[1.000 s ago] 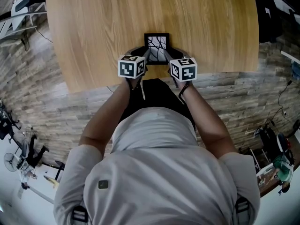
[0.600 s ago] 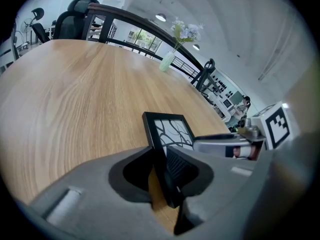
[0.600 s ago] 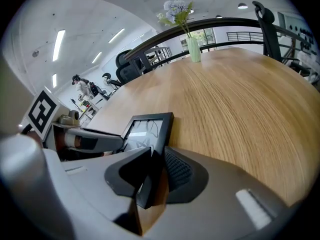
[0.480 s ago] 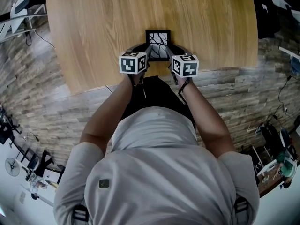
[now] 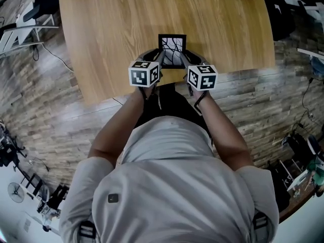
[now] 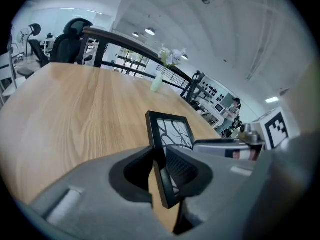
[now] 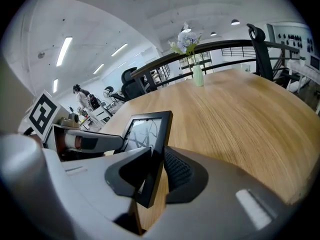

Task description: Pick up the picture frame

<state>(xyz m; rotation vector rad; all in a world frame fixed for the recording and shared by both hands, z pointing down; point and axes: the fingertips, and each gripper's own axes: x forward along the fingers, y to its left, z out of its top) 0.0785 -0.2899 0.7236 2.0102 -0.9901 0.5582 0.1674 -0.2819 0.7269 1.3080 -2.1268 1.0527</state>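
A small black picture frame (image 5: 172, 47) with a branch-like drawing is held tilted, clear above the wooden table (image 5: 116, 24) near its front edge. My left gripper (image 5: 161, 59) grips the frame's left edge; its jaws are still closing, with the frame's black rim (image 6: 159, 156) pinched between the pads. My right gripper (image 5: 183, 59) is shut on the frame's right edge (image 7: 159, 144). In the left gripper view (image 6: 163, 160) and the right gripper view (image 7: 157, 165) each gripper sees the other across the frame.
A vase of pale flowers (image 7: 192, 54) stands at the table's far side, also seen as a vase (image 6: 159, 79) from the left. Black office chairs (image 6: 70, 36) stand beyond the table. Wood-pattern floor surrounds the table, with cables and equipment at its edges.
Both grippers have risen together with the picture frame between them, lifting it off the tabletop.
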